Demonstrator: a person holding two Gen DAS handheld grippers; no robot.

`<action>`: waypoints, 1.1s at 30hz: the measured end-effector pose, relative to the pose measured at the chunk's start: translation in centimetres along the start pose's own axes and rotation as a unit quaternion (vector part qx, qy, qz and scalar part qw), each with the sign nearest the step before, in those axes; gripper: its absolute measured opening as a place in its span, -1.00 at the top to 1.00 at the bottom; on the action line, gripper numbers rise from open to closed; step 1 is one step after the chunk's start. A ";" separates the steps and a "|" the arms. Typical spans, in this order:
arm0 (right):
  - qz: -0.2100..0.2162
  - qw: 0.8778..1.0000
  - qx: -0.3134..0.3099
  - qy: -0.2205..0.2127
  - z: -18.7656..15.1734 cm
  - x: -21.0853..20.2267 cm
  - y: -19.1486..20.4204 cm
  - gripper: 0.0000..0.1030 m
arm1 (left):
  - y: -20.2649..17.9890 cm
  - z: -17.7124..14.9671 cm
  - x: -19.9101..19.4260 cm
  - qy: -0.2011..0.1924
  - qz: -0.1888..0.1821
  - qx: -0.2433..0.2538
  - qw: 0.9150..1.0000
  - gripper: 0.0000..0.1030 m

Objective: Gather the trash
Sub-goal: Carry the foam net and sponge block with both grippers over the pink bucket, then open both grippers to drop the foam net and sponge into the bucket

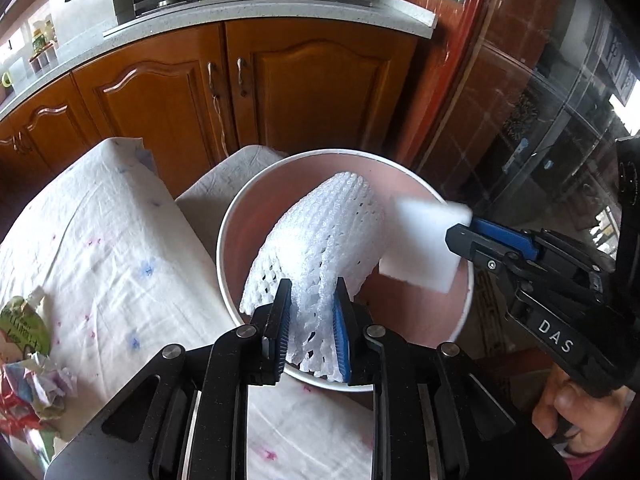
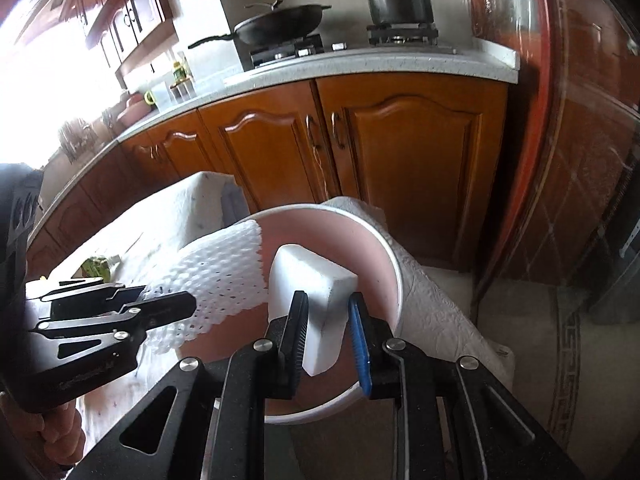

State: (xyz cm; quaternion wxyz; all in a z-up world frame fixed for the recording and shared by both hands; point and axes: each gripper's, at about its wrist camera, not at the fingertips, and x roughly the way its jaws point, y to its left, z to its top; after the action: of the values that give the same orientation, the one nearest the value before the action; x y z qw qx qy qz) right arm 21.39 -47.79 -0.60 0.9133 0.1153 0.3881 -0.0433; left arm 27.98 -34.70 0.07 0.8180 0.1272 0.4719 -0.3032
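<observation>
White mesh foam net (image 1: 320, 240), white sponge block (image 2: 316, 300), pink-lined white bin (image 1: 248, 216).

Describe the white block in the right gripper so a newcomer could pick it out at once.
Find the pink bin standing by the cloth-covered table, below the wooden cabinets. Two white things hang over its mouth, each between the fingers of a gripper. The foam block is the smooth, solid, brick-shaped one in the right gripper; the foam net in the left gripper is full of holes.

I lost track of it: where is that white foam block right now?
The white foam block sits between the right gripper's fingers, over the pink bin, right of the white foam net.
</observation>
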 end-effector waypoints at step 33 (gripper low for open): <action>0.082 0.993 0.058 -0.065 -2.3 -4.8 2.1 -0.51 | 6.7 -7.9 -8.8 -0.095 0.001 -0.126 0.987 -0.13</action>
State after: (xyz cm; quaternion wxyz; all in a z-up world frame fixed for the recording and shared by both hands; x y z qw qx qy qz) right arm 16.76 -45.24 1.65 0.9287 0.1967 0.3142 0.0014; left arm 23.37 -22.21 2.94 0.8687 -0.0062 0.4269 -0.2514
